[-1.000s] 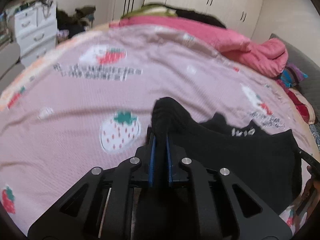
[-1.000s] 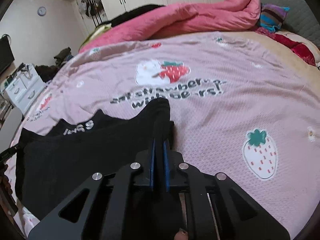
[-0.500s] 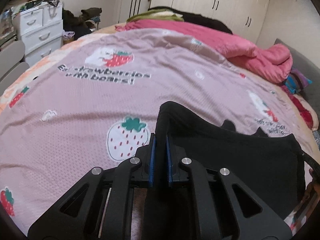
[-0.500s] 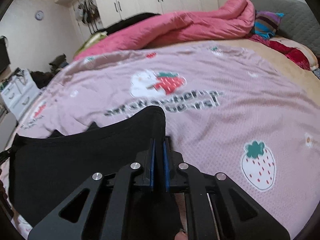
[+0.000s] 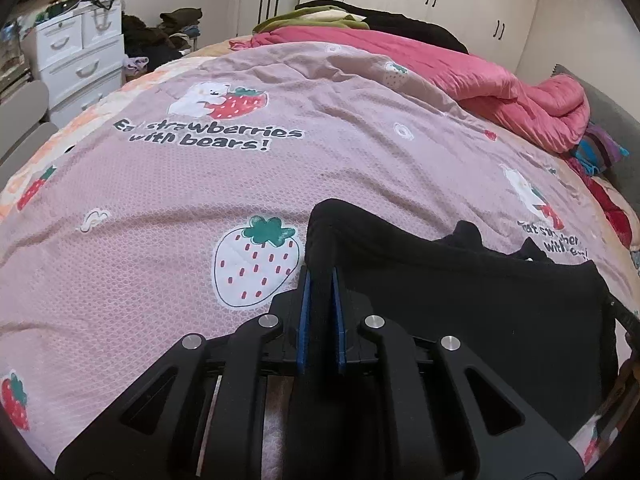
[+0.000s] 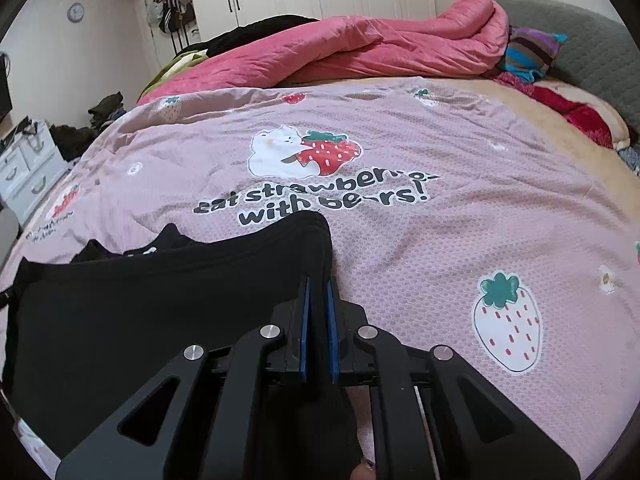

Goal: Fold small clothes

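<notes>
Now holding a black garment [image 5: 460, 300] stretched between left gripper [image 5: 319, 280] and right gripper [image 6: 317, 284], both clamped tight on its corners; lowering it nearer the strawberry bedspread [image 5: 240, 184], covering the white lettering seen earlier, completing a fold

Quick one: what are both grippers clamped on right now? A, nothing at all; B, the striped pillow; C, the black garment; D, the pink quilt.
C: the left gripper and the right gripper each pinch a corner of the black garment between their blue pads, over the strawberry bedspread.
</notes>
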